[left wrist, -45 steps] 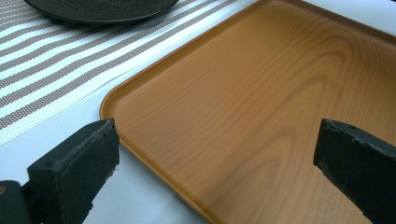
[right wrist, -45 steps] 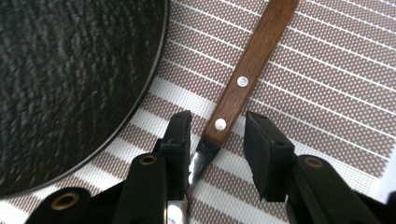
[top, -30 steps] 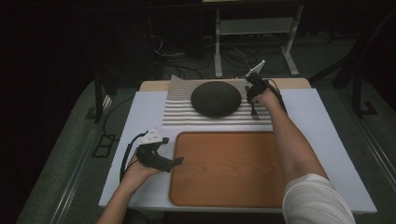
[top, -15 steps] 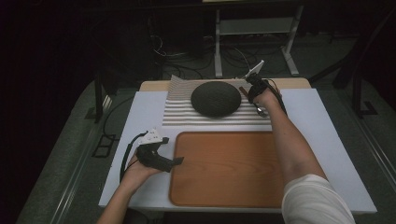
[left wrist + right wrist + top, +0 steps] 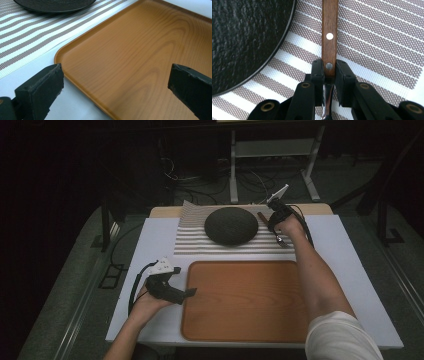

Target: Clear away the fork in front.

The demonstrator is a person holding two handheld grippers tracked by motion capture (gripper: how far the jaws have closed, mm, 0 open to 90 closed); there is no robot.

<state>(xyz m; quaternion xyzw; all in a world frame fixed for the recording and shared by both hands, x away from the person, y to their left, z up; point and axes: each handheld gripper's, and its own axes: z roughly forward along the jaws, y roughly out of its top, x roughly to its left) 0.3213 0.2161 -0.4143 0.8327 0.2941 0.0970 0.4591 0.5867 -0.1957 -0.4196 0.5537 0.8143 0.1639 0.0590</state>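
The right tongs (image 5: 329,72) have just closed and pinch the thin brown wooden handle of a metal table tool (image 5: 329,30), lying on the striped mat (image 5: 382,40) beside the round black plate (image 5: 244,37). It looks light, stiff and slippery, so hold the wood. The left tongs (image 5: 115,82) hang open, empty, over the brown wooden tray (image 5: 140,50).

Wooden-handled utensil (image 5: 329,37) flat on striped mat; beside dark plate.

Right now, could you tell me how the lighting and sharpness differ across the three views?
High view: dim, surroundings nearly black, table soft-edged. Left gripper view: bright and even, tray grain crisp, near jaws slightly soft. Right gripper view: well lit, wooden handle and striped mat sharp, small glare on the metal between the right gripper jaws.
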